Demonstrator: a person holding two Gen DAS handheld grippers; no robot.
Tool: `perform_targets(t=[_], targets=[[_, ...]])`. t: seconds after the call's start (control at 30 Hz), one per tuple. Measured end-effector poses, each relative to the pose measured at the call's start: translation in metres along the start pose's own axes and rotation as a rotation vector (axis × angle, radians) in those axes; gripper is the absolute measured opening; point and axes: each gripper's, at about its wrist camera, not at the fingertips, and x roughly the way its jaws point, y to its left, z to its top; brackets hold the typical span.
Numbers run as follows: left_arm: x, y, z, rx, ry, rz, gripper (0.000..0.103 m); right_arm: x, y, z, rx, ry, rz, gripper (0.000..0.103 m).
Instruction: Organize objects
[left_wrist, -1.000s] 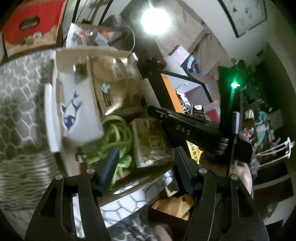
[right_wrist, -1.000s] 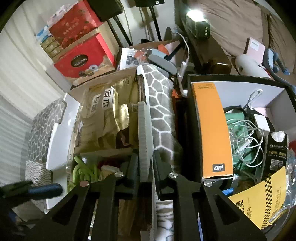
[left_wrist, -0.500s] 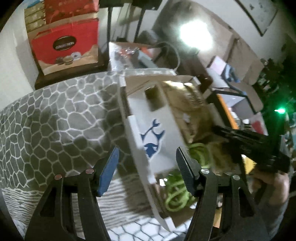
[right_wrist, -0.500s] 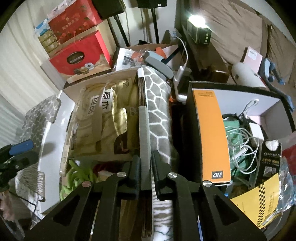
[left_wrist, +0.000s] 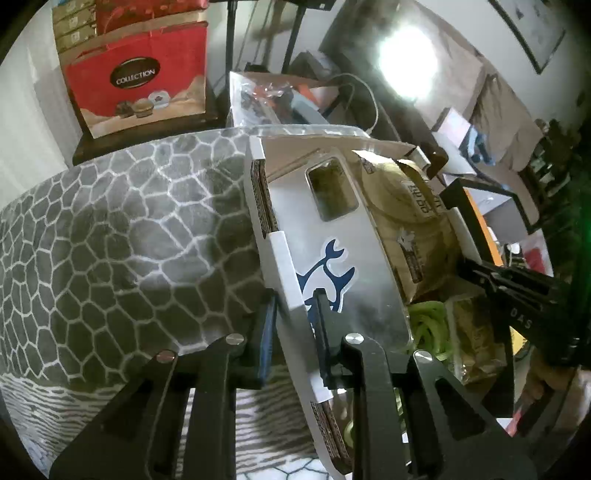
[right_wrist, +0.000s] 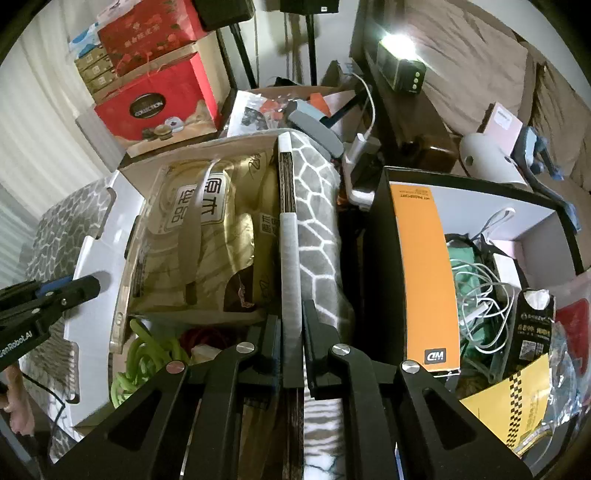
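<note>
A white cardboard box with a blue logo (left_wrist: 332, 236) holds gold bags (right_wrist: 207, 236) and a coil of green cord (right_wrist: 144, 354). My left gripper (left_wrist: 294, 332) straddles the box's left wall from above. Its jaws are closing, the wall stands between them, and a thin gap still shows at the blue outer pad (left_wrist: 266, 332). My right gripper (right_wrist: 291, 343) is shut on the box's right wall (right_wrist: 288, 258), one finger inside and one outside against the blanket. The left gripper's dark fingers (right_wrist: 74, 291) also show at the right wrist view's left edge.
The box rests on a grey blanket with a honeycomb pattern (left_wrist: 110, 240). Right of it stands a black box (right_wrist: 373, 229) with an orange package (right_wrist: 424, 266) and tangled white cables (right_wrist: 476, 291). Red gift boxes (left_wrist: 136, 77) and loose clutter stand behind.
My left gripper swung from over the green cord and bags to the box's left wall, and its jaws narrowed around it. The right gripper stayed clamped on the right wall.
</note>
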Motion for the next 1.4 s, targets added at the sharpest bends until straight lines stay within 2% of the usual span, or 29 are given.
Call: perform_targets(t=[0.33, 0.57, 0.97, 1.23, 1.33, 1.4], targets=[[-0.025, 0.008, -0.008, -0.039, -0.078, 0.032, 0.018, -0.005, 0.018, 0.004, -0.009, -0.024, 0.004, 0.011], [-0.046, 0.040, -0.019, -0.131, -0.111, 0.028, 0.018, -0.006, 0.046, 0.012, -0.047, -0.028, 0.042, 0.011], [-0.065, 0.104, -0.044, -0.271, -0.128, 0.072, 0.018, 0.012, 0.115, 0.019, -0.152, -0.015, 0.096, 0.011], [-0.064, 0.136, -0.069, -0.370, -0.105, 0.054, 0.018, 0.027, 0.150, 0.019, -0.223, -0.005, 0.104, 0.013], [-0.063, 0.139, -0.074, -0.378, -0.109, 0.051, 0.019, 0.029, 0.157, 0.021, -0.243, -0.017, 0.090, 0.014], [-0.062, 0.141, -0.074, -0.383, -0.106, 0.037, 0.025, 0.030, 0.157, 0.022, -0.247, -0.023, 0.089, 0.014]])
